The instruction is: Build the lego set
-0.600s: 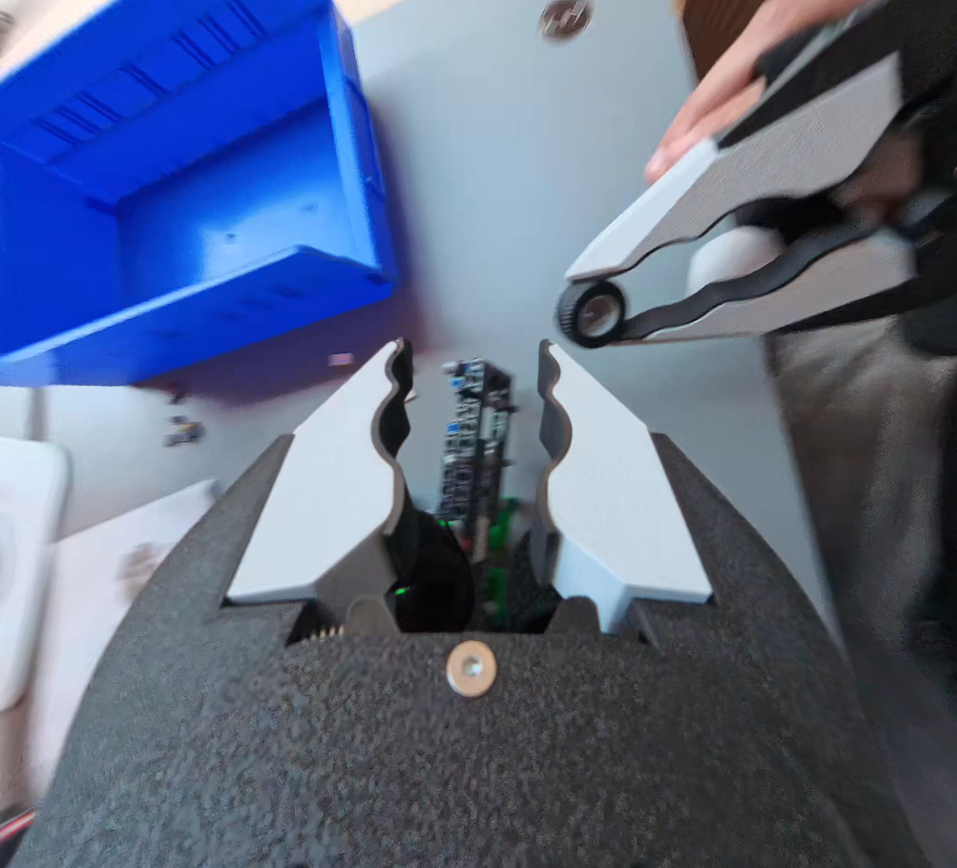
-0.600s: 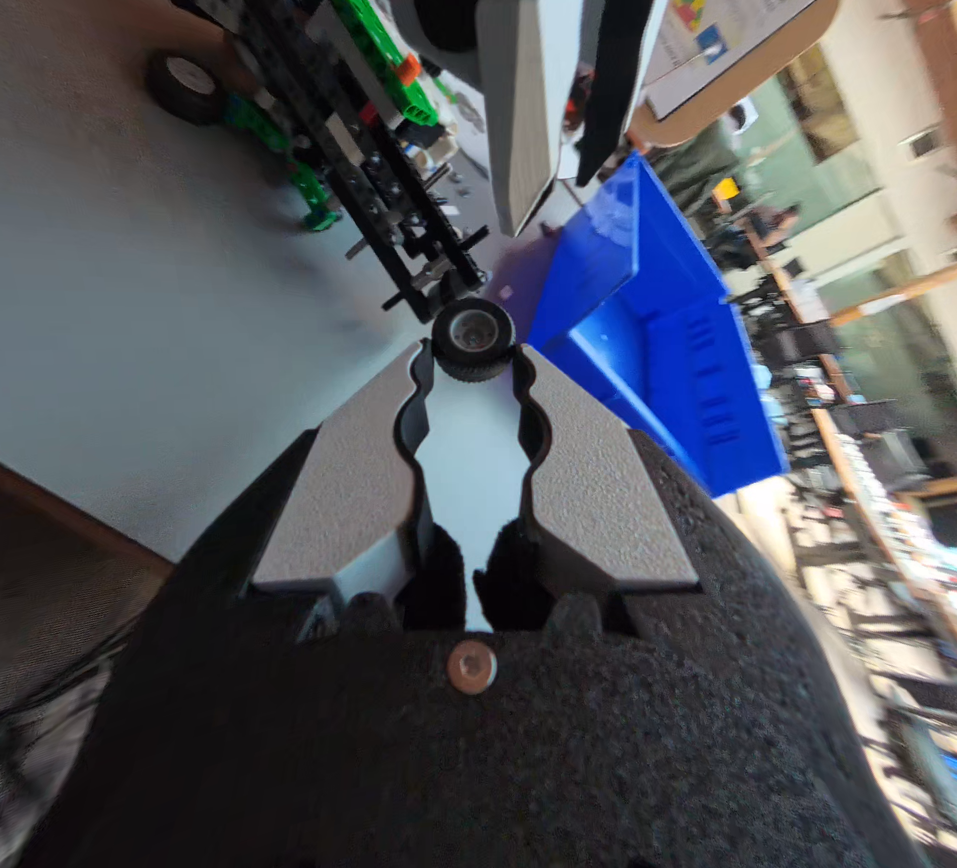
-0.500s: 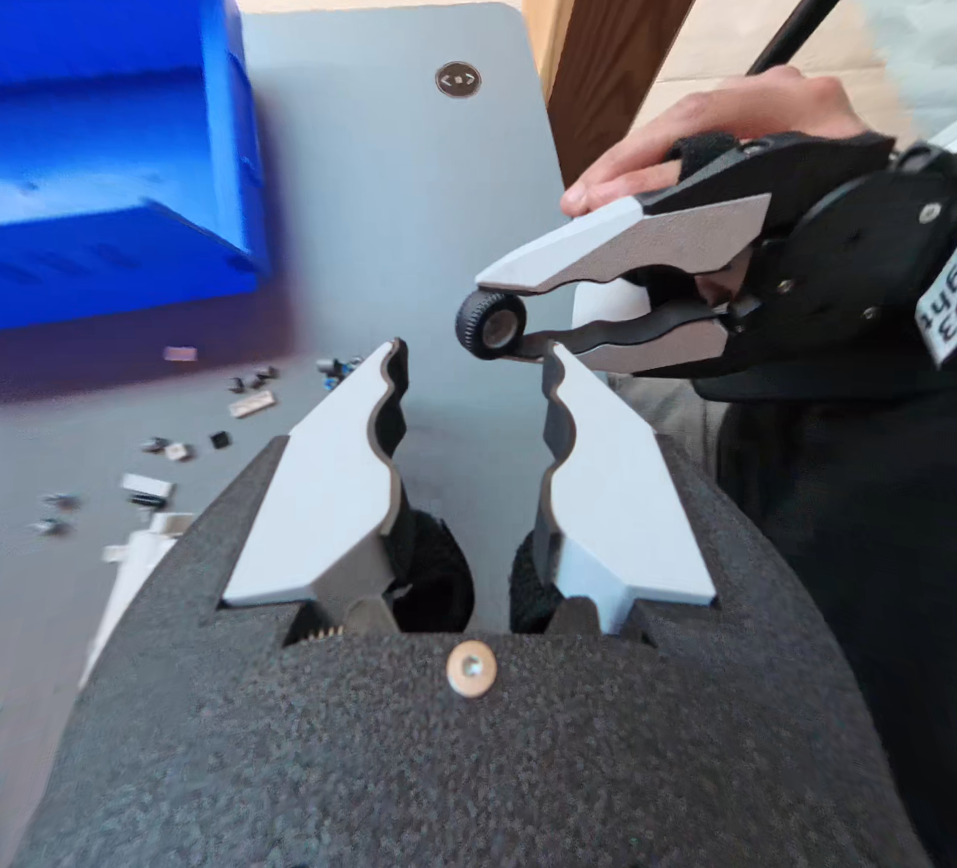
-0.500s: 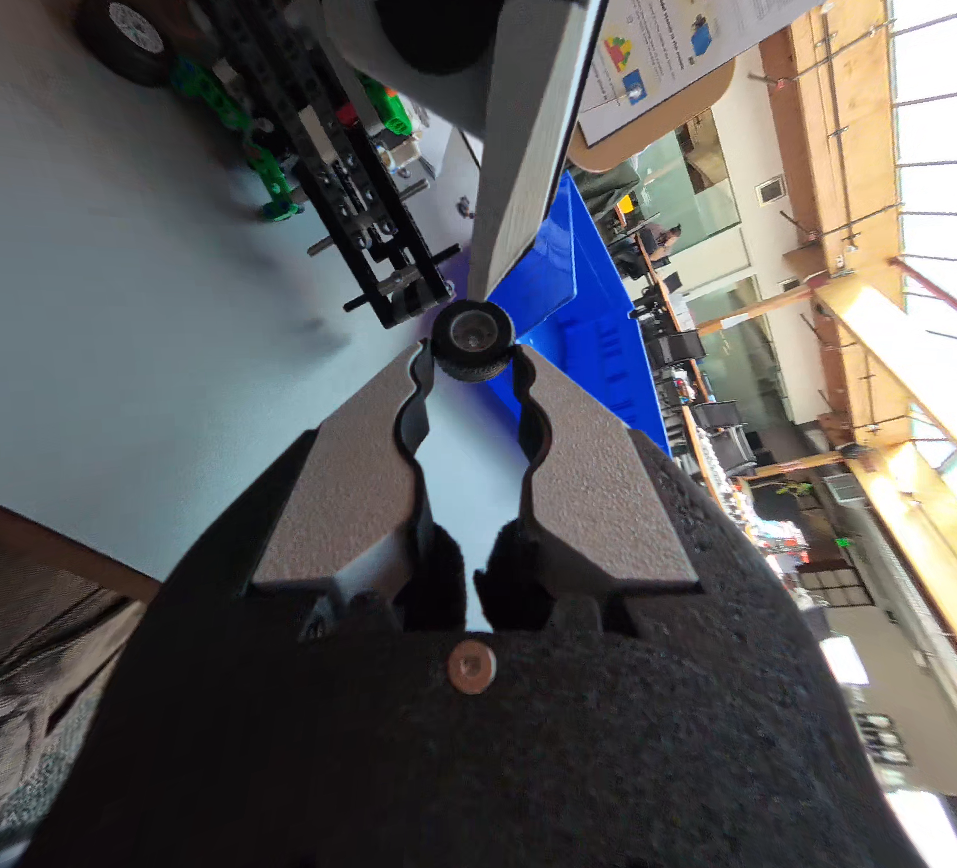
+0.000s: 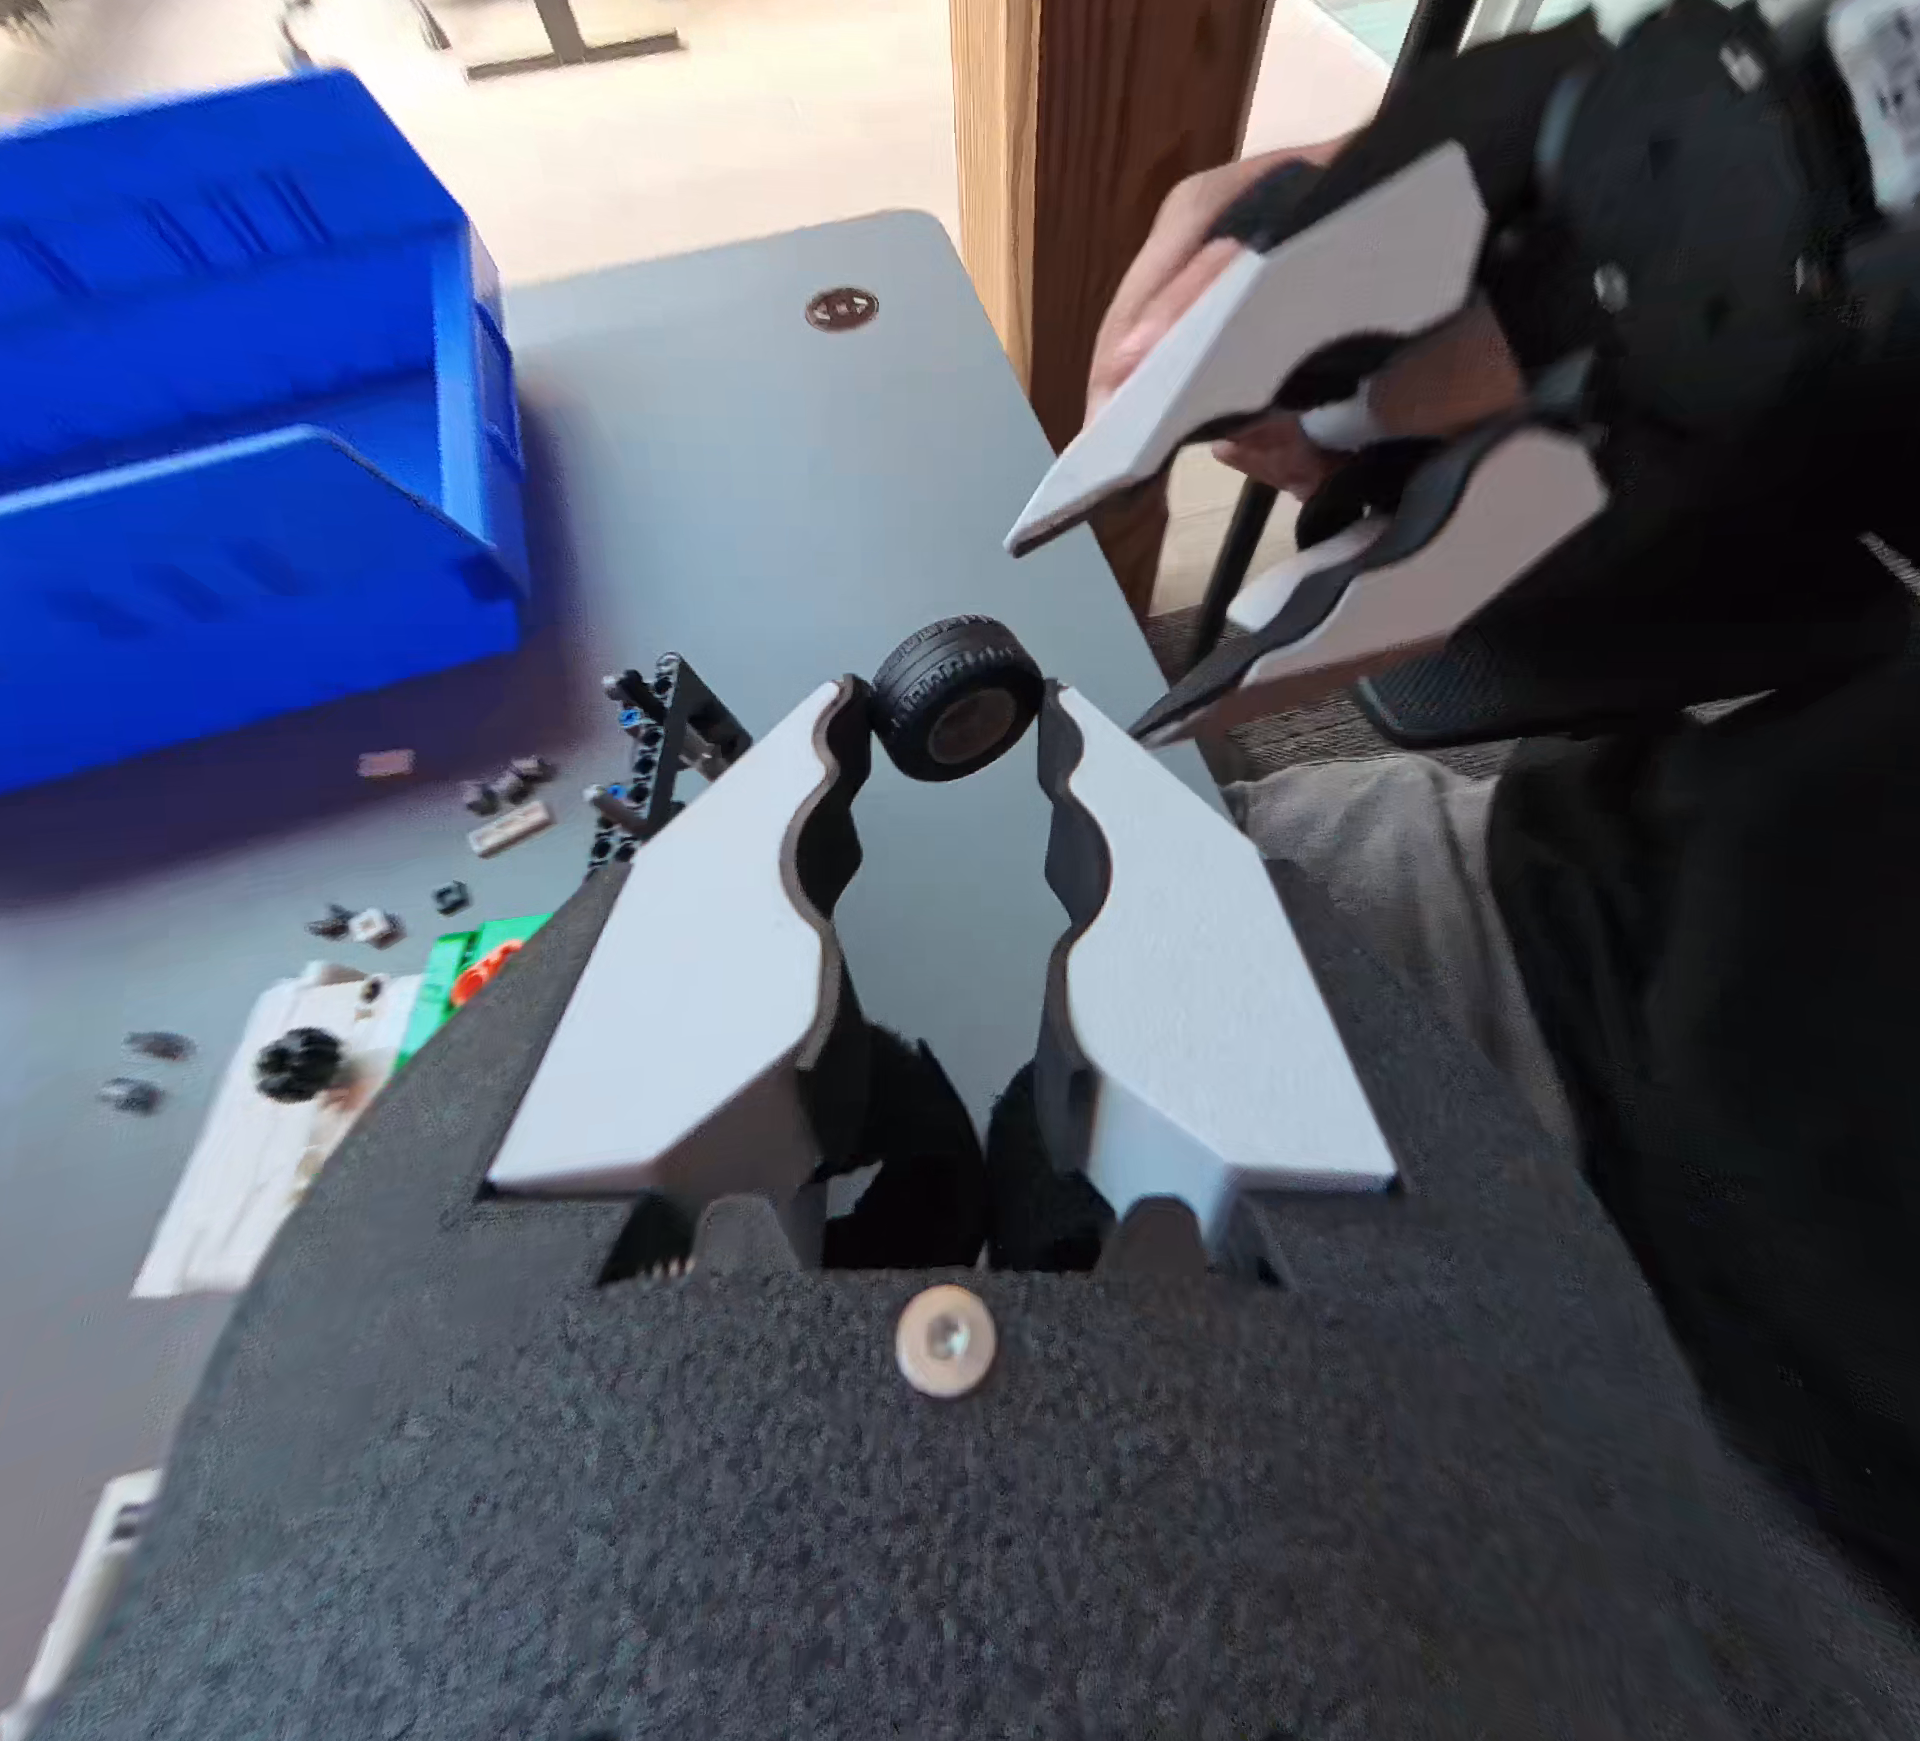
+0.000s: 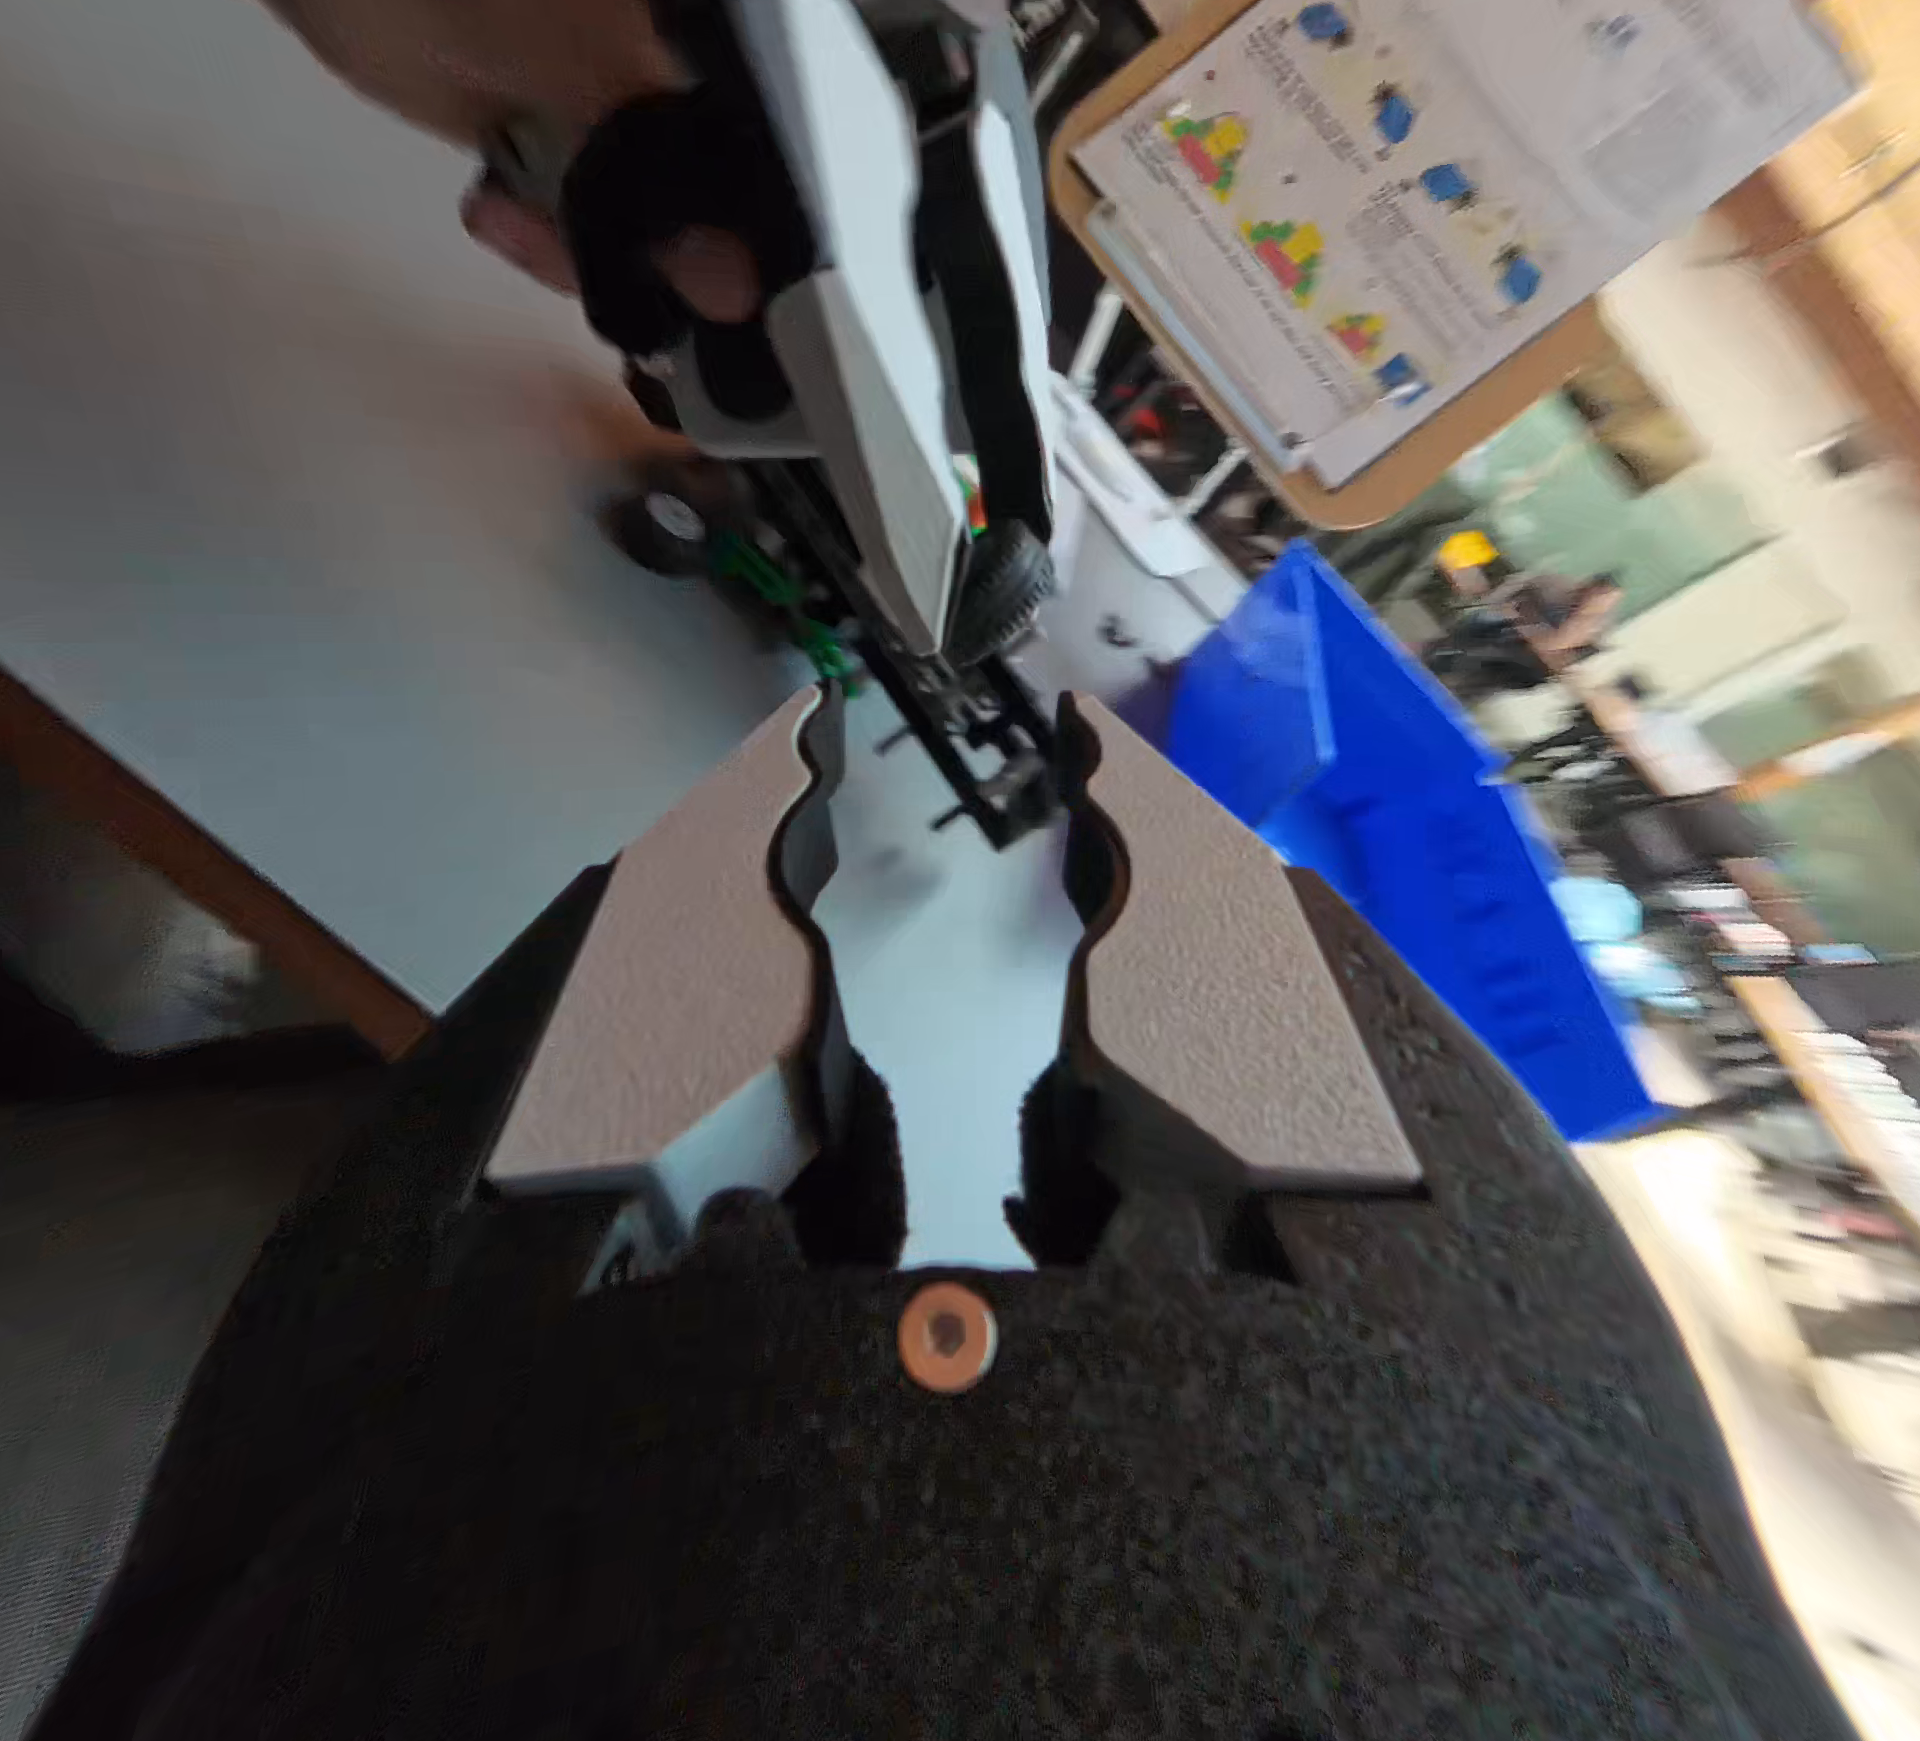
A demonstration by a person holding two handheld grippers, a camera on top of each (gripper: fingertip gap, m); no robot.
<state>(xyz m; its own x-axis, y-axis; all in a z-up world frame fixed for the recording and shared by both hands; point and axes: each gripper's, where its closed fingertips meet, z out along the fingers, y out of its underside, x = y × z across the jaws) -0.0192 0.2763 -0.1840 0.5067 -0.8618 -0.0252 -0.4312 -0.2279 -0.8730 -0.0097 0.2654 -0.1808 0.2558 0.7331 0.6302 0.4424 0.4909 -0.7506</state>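
Note:
My left gripper [image 5: 951, 696] is shut on a small black wheel with a grey hub [image 5: 961, 735], pinched at the fingertips above the grey table [image 5: 748, 465]. My right gripper [image 5: 1075, 642] hangs open and empty just right of the wheel. In the right wrist view the right gripper [image 6: 945, 704] is open with nothing between its fingers. The left gripper [image 6: 982, 611] hangs ahead of it with the wheel [image 6: 1006, 592]. The black and green lego frame [image 6: 966, 756] lies on the table below, with one wheel [image 6: 665, 528] on it. Part of the frame shows in the left wrist view [image 5: 665, 746].
A blue bin [image 5: 260, 444] stands at the back left; it also shows in the right wrist view [image 6: 1403, 860]. Several small loose pieces [image 5: 509, 792] and a white booklet [image 5: 260, 1161] lie on the left. A wooden post [image 5: 1091, 133] stands past the table's far right corner. A printed sheet [image 6: 1455, 133] hangs behind.
The wheel has passed from my right gripper to my left one. The right gripper has opened and drawn back to the right. The left gripper has closed on the wheel.

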